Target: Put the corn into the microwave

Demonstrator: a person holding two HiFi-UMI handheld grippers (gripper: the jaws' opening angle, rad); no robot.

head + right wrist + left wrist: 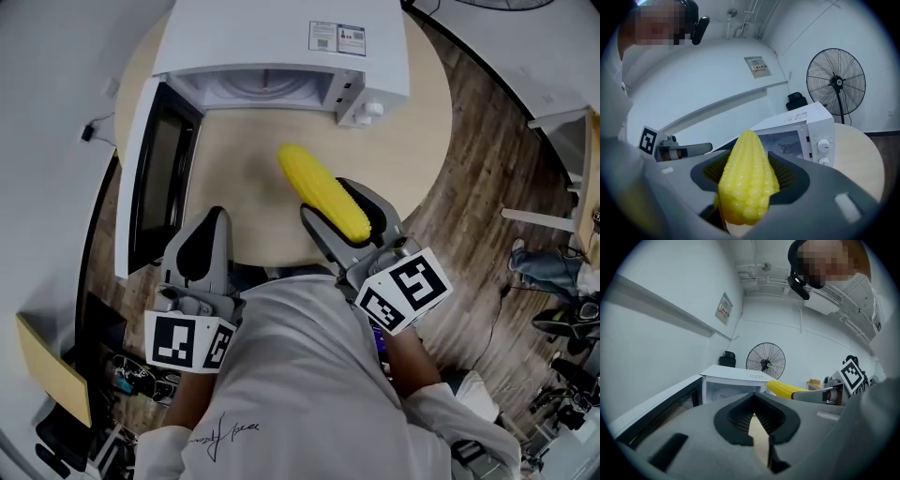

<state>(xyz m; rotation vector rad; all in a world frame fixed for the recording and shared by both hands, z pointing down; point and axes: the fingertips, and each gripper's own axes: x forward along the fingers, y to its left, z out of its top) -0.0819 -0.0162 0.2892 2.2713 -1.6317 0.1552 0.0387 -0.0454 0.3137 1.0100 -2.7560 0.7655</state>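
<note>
A yellow corn cob [322, 190] is held above the round table, its tip pointing toward the microwave. My right gripper [347, 217] is shut on the corn [746, 180], which fills the space between its jaws. The white microwave [281, 56] stands at the table's far side with its door [155, 178] swung open to the left; its cavity [258, 89] looks bare. My left gripper [200, 246] hovers near the table's front edge beside the door, its jaws nearly together with nothing between them [758, 427]. The corn [785, 389] shows to its right.
The round wooden table [253, 178] sits on a wood floor. A standing fan [836, 84] is behind the table. A yellow board [52, 366] and cluttered gear lie at the lower left; a white table leg and shoes are at the right [544, 272].
</note>
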